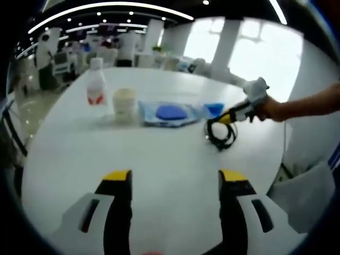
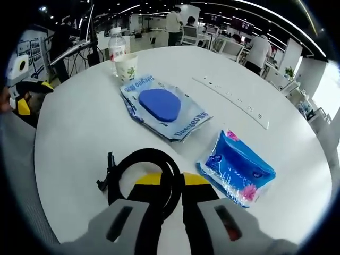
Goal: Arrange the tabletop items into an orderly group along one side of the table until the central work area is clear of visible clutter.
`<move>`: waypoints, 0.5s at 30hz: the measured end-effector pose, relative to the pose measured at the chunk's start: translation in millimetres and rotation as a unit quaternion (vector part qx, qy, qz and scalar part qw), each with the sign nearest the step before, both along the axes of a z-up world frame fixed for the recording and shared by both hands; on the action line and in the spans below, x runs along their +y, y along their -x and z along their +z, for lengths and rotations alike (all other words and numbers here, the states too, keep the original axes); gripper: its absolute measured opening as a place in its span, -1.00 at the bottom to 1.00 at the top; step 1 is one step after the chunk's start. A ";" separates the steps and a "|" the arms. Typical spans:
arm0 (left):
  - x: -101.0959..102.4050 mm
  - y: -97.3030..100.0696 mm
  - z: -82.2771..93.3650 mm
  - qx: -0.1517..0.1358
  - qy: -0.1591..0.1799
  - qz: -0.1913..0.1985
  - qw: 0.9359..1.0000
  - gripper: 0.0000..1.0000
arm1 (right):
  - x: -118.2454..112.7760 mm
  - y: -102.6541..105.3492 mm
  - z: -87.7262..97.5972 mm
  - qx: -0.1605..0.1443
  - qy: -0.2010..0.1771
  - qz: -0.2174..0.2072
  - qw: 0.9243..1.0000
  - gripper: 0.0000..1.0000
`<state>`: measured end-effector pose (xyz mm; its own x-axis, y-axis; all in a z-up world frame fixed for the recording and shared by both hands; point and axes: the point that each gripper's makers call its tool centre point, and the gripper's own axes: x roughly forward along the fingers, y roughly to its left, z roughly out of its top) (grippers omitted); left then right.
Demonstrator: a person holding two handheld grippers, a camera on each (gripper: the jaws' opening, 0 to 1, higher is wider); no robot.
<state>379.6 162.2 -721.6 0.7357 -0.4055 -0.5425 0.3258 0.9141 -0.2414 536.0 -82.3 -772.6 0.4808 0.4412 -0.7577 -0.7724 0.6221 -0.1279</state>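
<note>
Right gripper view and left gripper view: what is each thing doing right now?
Black cable: coiled on the table, pinched at its near side.
Right gripper: shut on the cable.
Left gripper: open, holding nothing.
Water bottle: upright, cap on.
Paper cup: upright beside the bottle.
Blue pad packet: lying flat.
Blue tissue pack: lying flat, closed.
Power strip: lying flat.

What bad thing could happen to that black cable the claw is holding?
The right claw pinches the coiled black cable at one spot only, so the loops could sag open or slip out when it moves. Its loose plug end might drag across the table and catch. The blue tissue pack lies close beside it, so a wide swing could knock the pack toward the edge.
</note>
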 end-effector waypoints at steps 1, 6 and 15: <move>0.1 0.1 -0.1 0.000 0.000 0.000 1.000 0.25 | -1.0 -1.6 -0.5 -0.001 0.001 -0.004 1.000 -0.79; -0.4 0.7 -0.7 0.002 -0.001 -0.001 1.000 0.25 | -2.8 -7.4 -3.0 -0.001 0.004 -0.009 1.000 -0.79; 0.4 1.0 -1.9 0.004 0.000 0.000 1.000 0.25 | -4.3 -13.7 -11.1 0.006 0.005 -0.019 1.000 -0.80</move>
<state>378.6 162.5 -723.5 0.7318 -0.4051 -0.5481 0.3236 0.9142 -0.2437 549.7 -86.6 -783.7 0.4875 0.4158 -0.7678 -0.7504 0.6491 -0.1248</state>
